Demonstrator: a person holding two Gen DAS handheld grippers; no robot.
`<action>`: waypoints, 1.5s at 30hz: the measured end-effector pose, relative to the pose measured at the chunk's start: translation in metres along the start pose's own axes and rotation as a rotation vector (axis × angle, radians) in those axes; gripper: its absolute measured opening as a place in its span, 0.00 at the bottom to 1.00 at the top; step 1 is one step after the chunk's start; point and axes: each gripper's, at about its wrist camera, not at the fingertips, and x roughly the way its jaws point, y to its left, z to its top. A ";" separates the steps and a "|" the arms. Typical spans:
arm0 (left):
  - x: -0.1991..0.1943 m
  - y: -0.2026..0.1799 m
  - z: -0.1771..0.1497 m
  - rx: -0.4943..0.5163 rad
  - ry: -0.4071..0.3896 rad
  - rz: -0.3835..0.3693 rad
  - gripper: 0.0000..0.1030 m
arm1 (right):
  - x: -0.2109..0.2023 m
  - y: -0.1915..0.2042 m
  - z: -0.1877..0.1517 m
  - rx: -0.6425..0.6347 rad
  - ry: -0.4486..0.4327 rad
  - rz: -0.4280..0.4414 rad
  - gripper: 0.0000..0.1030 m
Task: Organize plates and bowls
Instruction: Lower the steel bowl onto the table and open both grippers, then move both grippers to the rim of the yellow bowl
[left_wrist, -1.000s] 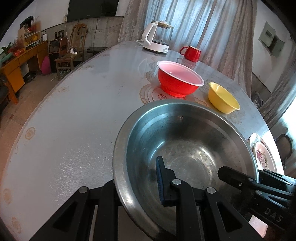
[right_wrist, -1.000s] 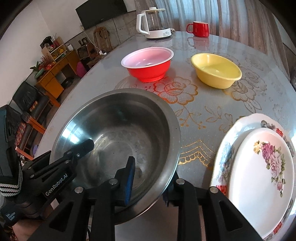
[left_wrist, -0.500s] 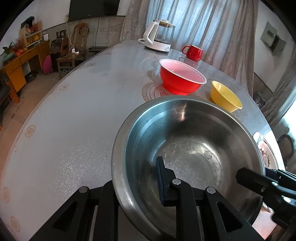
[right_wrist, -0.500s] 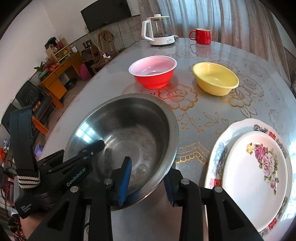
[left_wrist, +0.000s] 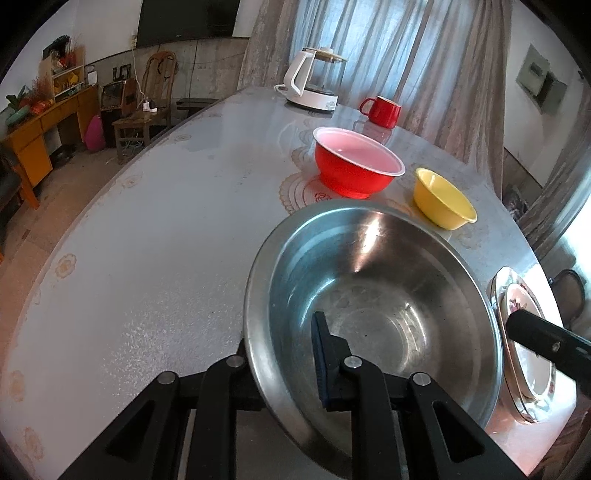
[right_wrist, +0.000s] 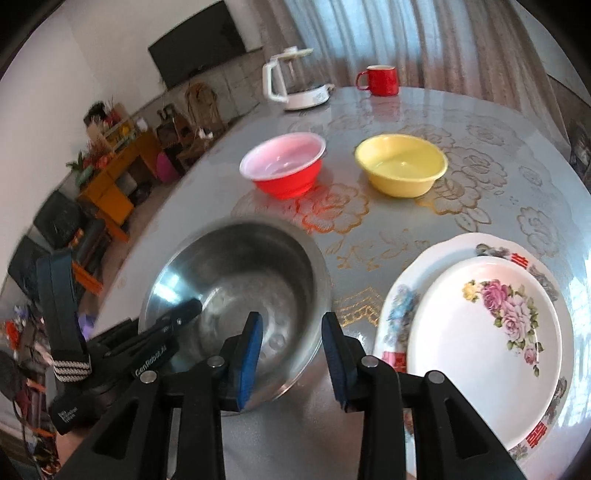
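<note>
At the near edge of the round, glossy grey table with its gold floral pattern (right_wrist: 461, 177), the wide stainless-steel bowl (left_wrist: 369, 295) sits pinched by the left gripper (left_wrist: 284, 365): one blue-padded finger is inside the bowl, the other outside, jaws closed tight on the near rim. Just right of the steel bowl, the right gripper (right_wrist: 291, 354) stands with its jaws partly apart, having just been opening; the bowl's rim shows in the gap between the blue pads, but neither pad presses on it, so it holds nothing. Right of the steel bowl, close beside it, a small white plate with pink roses (right_wrist: 491, 339) lies stacked on a larger white floral plate (right_wrist: 402, 295). Beyond the steel bowl stands a red plastic bowl with a pale pink inside (right_wrist: 284, 166), and right of that a yellow plastic bowl (right_wrist: 402, 168), the two apart. Farthest from the steel bowl, at the table's far edge, stand a white electric kettle (right_wrist: 291, 81) and a red mug (right_wrist: 380, 79).
</note>
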 end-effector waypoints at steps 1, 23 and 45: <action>0.000 0.000 0.000 -0.001 -0.001 -0.003 0.18 | -0.002 -0.001 0.001 0.005 -0.004 0.001 0.33; -0.030 -0.001 -0.018 -0.060 -0.039 -0.043 0.62 | -0.021 -0.036 -0.010 0.126 -0.026 0.046 0.33; -0.053 -0.011 0.000 0.011 -0.107 0.105 0.91 | -0.022 -0.050 0.002 0.116 -0.014 0.026 0.33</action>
